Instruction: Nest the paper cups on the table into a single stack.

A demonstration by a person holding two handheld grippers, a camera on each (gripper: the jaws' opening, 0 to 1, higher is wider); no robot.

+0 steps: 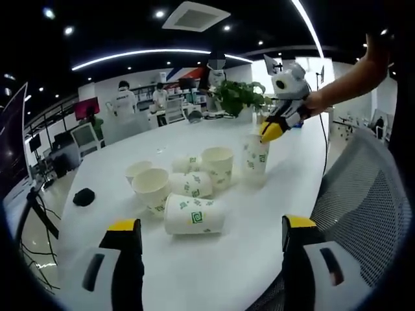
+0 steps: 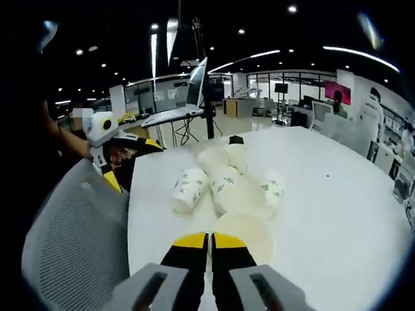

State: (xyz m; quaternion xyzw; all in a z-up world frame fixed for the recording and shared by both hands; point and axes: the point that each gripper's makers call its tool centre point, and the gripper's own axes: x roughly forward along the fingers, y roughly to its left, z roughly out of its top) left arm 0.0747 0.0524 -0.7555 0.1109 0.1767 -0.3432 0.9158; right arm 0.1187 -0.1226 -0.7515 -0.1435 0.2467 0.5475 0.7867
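Observation:
Several white paper cups with green marks sit in a loose cluster on the white table (image 1: 194, 272). One lies on its side (image 1: 194, 215) closest to my left gripper (image 1: 211, 225), whose jaws stand wide apart and hold nothing. Others stand upright (image 1: 152, 188) (image 1: 218, 165). My right gripper (image 1: 271, 131) reaches in from the right, shut on the rim of an upright cup (image 1: 256, 155). In the right gripper view, the right gripper (image 2: 209, 241) pinches that cup's rim (image 2: 246, 236). Beyond it lie tipped cups (image 2: 190, 189) (image 2: 273, 188). The left gripper (image 2: 133, 163) hangs open at the left.
A grey mesh chair (image 1: 369, 194) (image 2: 71, 227) stands against the table's near edge. A small black object (image 1: 83, 196) lies at the table's far left. A potted plant (image 1: 237, 96) sits at the far end, with people and desks behind.

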